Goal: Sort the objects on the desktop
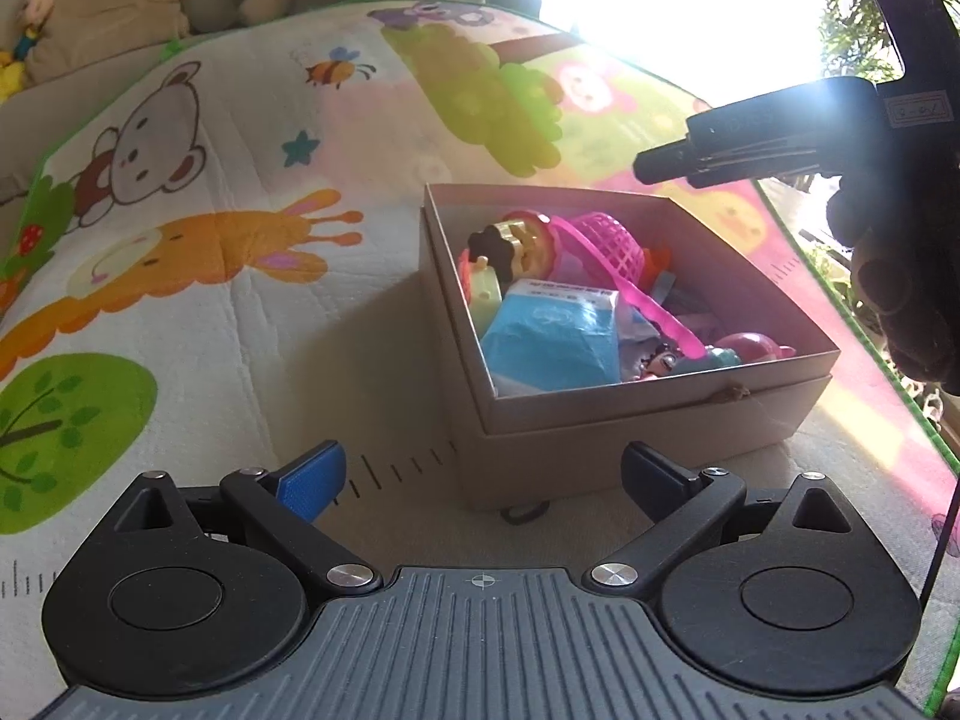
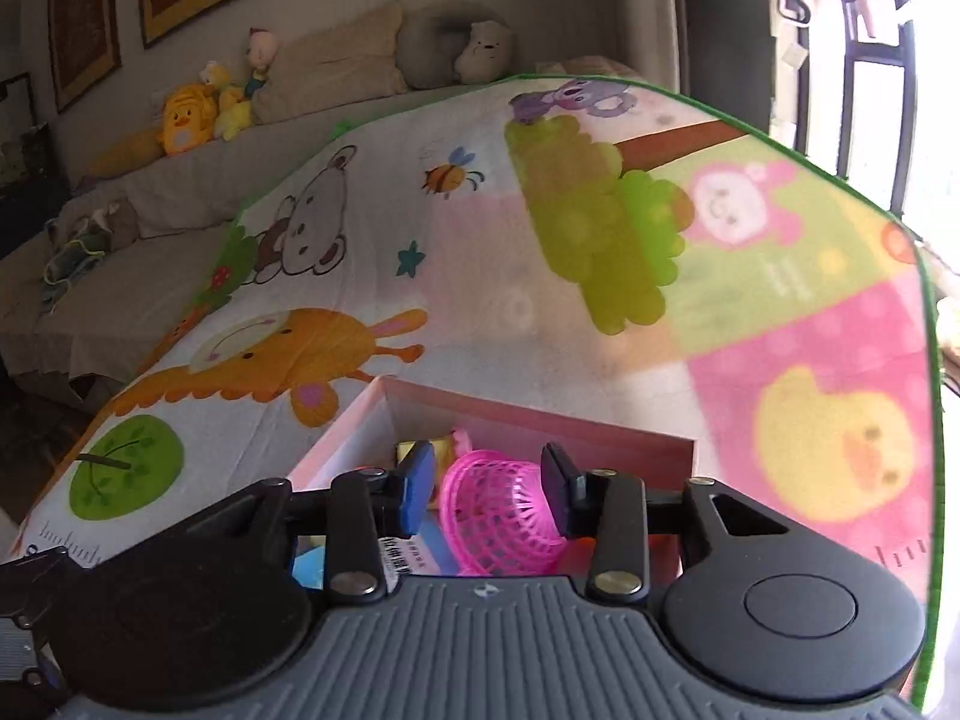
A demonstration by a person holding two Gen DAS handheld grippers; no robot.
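A beige cardboard box [image 1: 630, 414] sits on the cartoon play mat [image 1: 240, 210], filled with toys: a pink plastic basket [image 1: 606, 246], a blue packet [image 1: 546, 342] and small figures. My left gripper [image 1: 480, 474] is open and empty, low in front of the box's near wall. My right gripper [image 2: 489, 480] is open above the box [image 2: 540, 414], its fingers either side of the pink basket [image 2: 504, 516] without touching it. It also shows in the left wrist view [image 1: 660, 168], hovering over the box's far right corner.
A sofa with plush toys [image 2: 198, 114] and cushions [image 2: 336, 66] runs along the back. A bright window [image 1: 660, 12] glares at the upper right. The mat's green edge [image 2: 930, 360] lies to the right.
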